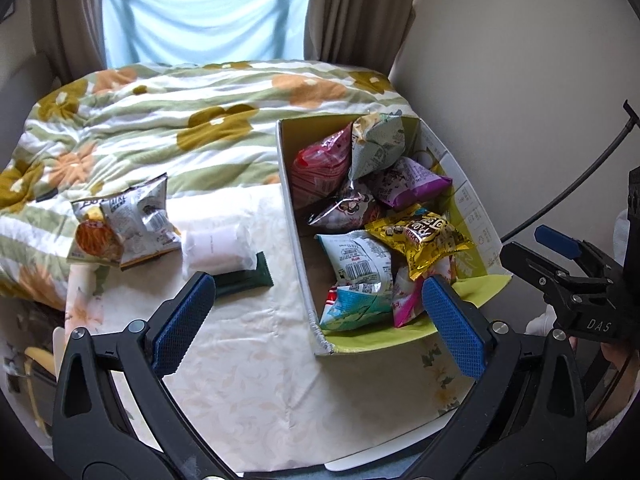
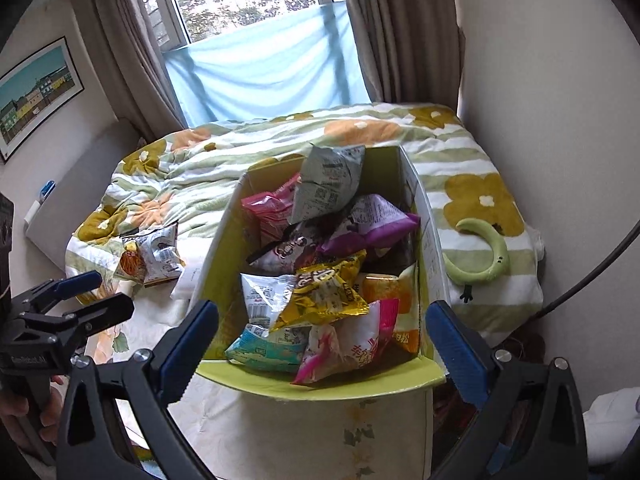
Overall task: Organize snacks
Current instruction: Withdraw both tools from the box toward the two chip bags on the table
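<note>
- Left wrist view: the left claw (image 1: 316, 300) hangs above a pale floral worktop (image 1: 248, 392) with its blue-padded fingers wide apart, holding nothing.
- A cardboard box (image 1: 294, 240) with a green lining stands ahead and to the right, already full of snack packets; a yellow packet (image 1: 424, 238) lies on top.
- Three things remain outside the box, ahead and to the left: a dark green bar (image 1: 244, 278) closest to the left finger, a white wrapped roll (image 1: 214, 246) touching it, and a grey snack bag (image 1: 132, 224) further left, at the edge of a flowered quilt (image 1: 160, 120).
- The bar's long axis runs roughly left to right across the view, so the claw would probably need to swing left and close across its short side.
- The right claw (image 1: 560, 256) shows at the right edge, fingers slightly apart and empty. "DAS" is printed on it.
- Right wrist view: the right claw (image 2: 320, 332) hovers over the near end of the box, fingers spread, gripping nothing.
- The loose items lie well to its left, nearer the left claw.
- Packet print is foreign and mostly too small to read.
</note>
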`<state>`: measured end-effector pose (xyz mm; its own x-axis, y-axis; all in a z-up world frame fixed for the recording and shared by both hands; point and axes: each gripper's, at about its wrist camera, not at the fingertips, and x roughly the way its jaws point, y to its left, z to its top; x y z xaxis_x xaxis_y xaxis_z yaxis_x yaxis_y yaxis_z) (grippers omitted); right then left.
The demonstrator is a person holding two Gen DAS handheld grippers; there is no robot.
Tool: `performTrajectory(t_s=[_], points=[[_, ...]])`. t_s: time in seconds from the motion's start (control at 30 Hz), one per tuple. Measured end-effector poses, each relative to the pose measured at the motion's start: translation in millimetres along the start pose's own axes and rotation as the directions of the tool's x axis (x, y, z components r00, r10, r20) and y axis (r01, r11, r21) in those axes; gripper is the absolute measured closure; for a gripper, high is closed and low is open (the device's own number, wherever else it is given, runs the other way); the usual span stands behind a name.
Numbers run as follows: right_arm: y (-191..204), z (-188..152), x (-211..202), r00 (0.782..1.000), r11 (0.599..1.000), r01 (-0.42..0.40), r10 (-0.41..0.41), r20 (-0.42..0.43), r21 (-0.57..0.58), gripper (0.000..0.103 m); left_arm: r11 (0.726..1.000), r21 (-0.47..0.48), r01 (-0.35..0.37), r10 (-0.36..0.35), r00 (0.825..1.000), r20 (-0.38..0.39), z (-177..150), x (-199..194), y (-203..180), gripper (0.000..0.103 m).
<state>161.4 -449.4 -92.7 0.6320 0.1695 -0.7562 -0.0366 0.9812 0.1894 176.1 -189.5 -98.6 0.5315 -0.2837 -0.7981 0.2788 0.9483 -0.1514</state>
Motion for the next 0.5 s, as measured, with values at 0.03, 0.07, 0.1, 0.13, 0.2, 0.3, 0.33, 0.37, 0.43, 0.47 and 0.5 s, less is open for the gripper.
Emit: performTrajectory(t_s=[0.03,0.07,0.1,0.13,0.2,0.3,0.33,0.37,0.43,0.47,0.5], points=[[3,0,-3,1.0,1.0,0.001,-0.001,0.006,-0.007,0.0,1.0,-0.002,-0.007,0.007,1.0,0.01,0,-6,1,0.0],[7,1,-7,1.0,1.0,0.0,0.0,0.013,-0.014,0.0,1.0,-0.004,-0.014,0.014,1.0,0.02,-1,-12,2,0.0],[11,2,-10,1.0,1.0,-0.007,0.007,0.019,-0.019,0.0,1.0,-0.008,-0.022,0.022,0.999,0.028,-2,-17,4,0.0],[15,2,-15,0.999,1.0,-0.018,0.019,0.03,-0.023,0.0,0.999,-0.012,-0.031,0.032,0.999,0.036,-3,-22,6,0.0],[25,4,-21,0.998,0.999,-0.04,0.042,0.048,-0.036,0.0,0.999,-0.02,-0.048,0.048,0.998,0.048,-6,-31,11,0.0],[43,7,-31,0.995,0.996,-0.045,0.051,0.084,-0.071,0.0,0.997,-0.038,-0.071,0.074,0.995,0.063,-12,-43,23,0.0],[51,7,-32,0.995,0.995,-0.045,0.053,0.089,-0.085,0.0,0.996,-0.047,-0.076,0.079,0.995,0.066,-15,-47,29,0.0],[58,8,-34,0.994,0.994,-0.05,0.059,0.093,-0.098,0.0,0.995,-0.058,-0.08,0.084,0.994,0.07,-18,-50,36,0.0],[74,8,-34,0.992,0.99,-0.074,0.086,0.096,-0.119,0.0,0.993,-0.083,-0.09,0.096,0.992,0.076,-25,-58,52,0.0],[82,8,-33,0.991,0.988,-0.088,0.1,0.094,-0.125,0.0,0.991,-0.097,-0.093,0.101,0.992,0.078,-28,-61,62,0.0],[90,9,-32,0.99,0.986,-0.099,0.111,0.091,-0.133,0.0,0.989,-0.11,-0.097,0.106,0.991,0.079,-31,-65,71,0.0]])
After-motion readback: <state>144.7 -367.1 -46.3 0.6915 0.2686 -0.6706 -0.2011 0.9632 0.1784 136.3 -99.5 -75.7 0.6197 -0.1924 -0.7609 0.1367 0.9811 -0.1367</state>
